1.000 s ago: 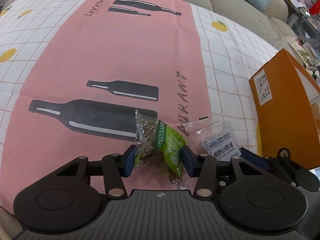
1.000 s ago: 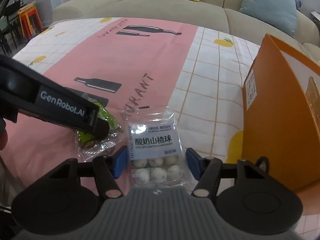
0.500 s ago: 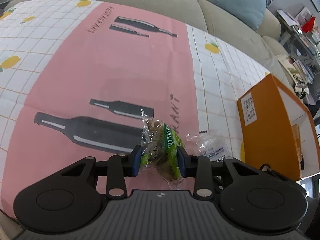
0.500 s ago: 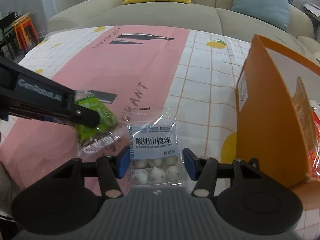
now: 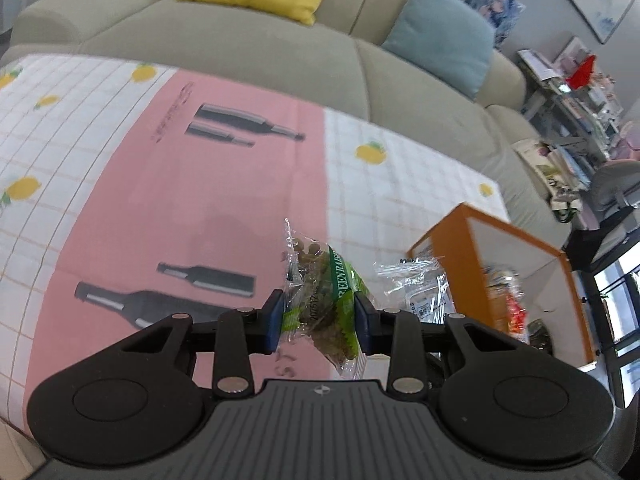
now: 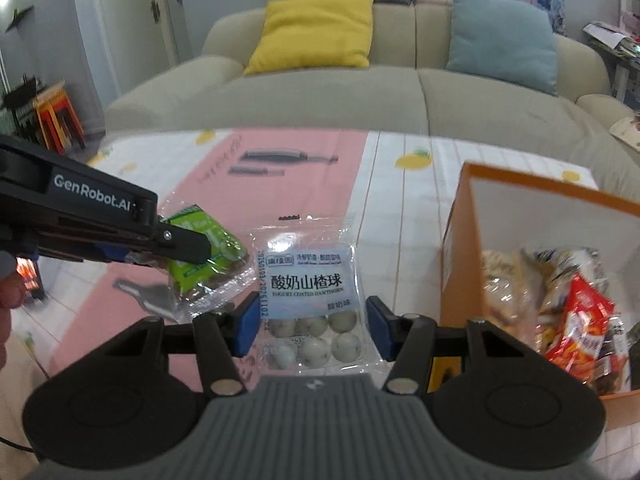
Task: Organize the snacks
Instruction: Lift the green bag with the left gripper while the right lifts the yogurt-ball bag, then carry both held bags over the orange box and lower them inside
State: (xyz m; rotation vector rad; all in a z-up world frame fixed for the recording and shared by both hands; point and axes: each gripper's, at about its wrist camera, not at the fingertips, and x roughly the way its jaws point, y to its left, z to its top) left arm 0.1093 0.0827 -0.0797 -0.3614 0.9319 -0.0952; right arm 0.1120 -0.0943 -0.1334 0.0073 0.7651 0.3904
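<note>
My left gripper (image 5: 316, 320) is clamped on the green raisin packet (image 5: 320, 300), both blue pads pressed into its sides, holding it above the tablecloth (image 5: 200, 200). My right gripper (image 6: 308, 330) grips the clear packet of yogurt-coated hawthorn balls (image 6: 310, 300) between its blue pads, set wider apart. Just to the right stands the open orange box (image 6: 456, 264), with other snack bags (image 6: 580, 320) inside it. Beyond the table sits the beige sofa (image 6: 320, 96) with a yellow cushion (image 6: 312, 32)

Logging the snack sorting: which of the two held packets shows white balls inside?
The clear hawthorn-ball packet in the right claw; the left claw pinches a green raisin packet.
</note>
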